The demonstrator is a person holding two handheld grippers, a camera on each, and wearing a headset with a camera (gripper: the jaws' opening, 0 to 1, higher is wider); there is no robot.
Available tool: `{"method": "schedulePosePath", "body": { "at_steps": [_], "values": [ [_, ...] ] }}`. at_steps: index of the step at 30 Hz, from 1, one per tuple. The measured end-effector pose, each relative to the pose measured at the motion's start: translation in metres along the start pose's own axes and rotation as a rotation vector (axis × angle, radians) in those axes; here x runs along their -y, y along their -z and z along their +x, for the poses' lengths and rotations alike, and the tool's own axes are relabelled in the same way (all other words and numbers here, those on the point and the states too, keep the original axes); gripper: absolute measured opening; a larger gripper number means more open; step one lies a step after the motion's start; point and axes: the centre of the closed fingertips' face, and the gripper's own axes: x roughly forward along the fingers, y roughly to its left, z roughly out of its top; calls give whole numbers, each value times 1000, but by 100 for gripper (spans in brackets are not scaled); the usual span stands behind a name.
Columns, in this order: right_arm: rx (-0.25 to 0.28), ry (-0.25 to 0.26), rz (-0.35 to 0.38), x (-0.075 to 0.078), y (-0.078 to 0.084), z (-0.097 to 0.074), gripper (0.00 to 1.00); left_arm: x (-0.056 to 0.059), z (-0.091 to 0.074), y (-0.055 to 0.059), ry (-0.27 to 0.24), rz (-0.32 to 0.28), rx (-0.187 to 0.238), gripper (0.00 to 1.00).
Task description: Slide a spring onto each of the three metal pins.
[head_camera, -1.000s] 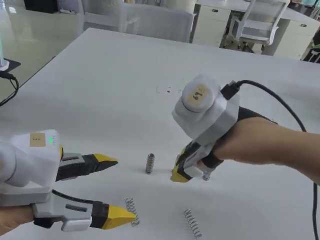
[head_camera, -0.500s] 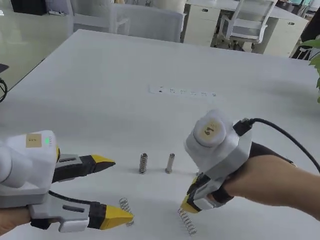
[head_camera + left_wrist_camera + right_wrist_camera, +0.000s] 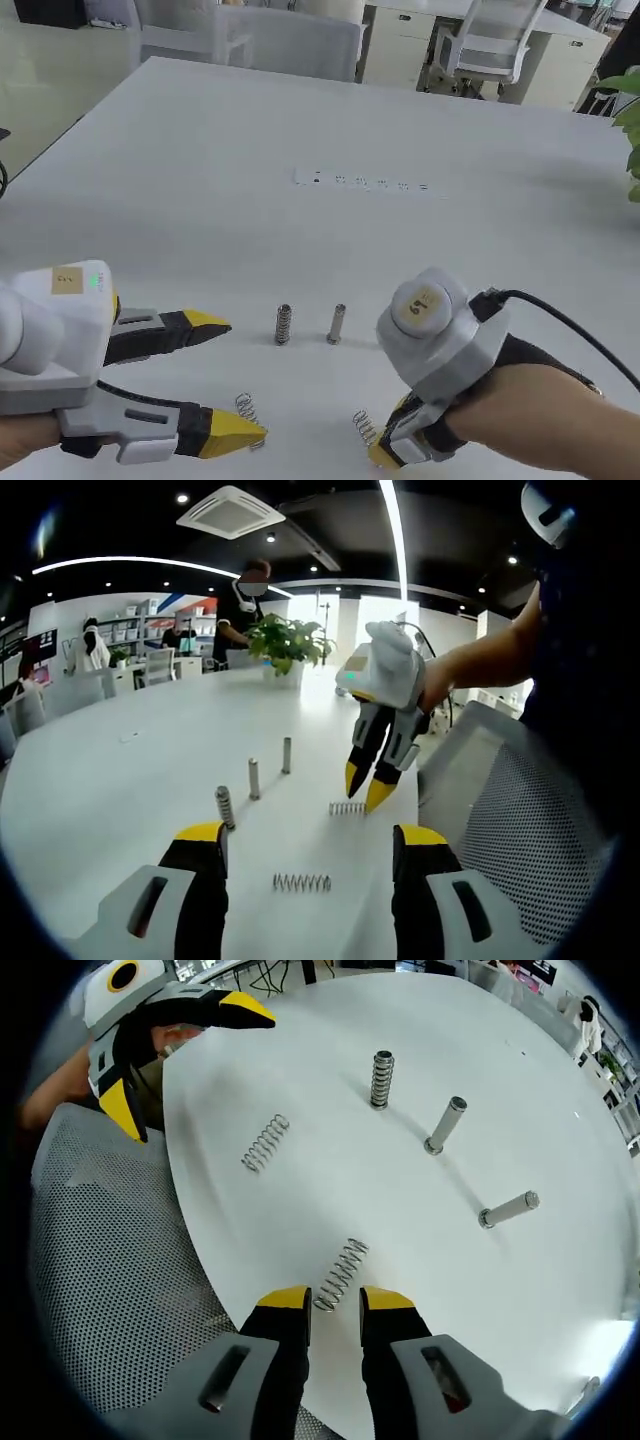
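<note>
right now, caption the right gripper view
Right gripper, jaws open, at a loose spring; one pin already wears a spring.

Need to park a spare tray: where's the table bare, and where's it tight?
Bare: the table between the sprung pin, the bare pin and the inset socket strip, and beyond that strip. Crowded: the near edge, with one loose spring by the left hand-held gripper and a second spring by the right hand-held gripper.
</note>
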Motion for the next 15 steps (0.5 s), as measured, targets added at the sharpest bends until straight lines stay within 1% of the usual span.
{"method": "schedulePosePath", "body": {
  "at_steps": [3,5,8,10,15],
  "values": [
    [1,0,19,-2,0,2,17,1,1,0,3,0,0,62],
    [8,14,26,-2,-2,4,17,1,2,0,5,-1,0,62],
    [5,40,19,0,-1,6,17,0,2,0,7,-1,2,62],
    [-8,57,9,2,1,7,17,0,2,-1,6,-1,3,62],
    [-18,63,-6,1,3,9,15,0,2,0,6,-5,4,61]
  ]
}}
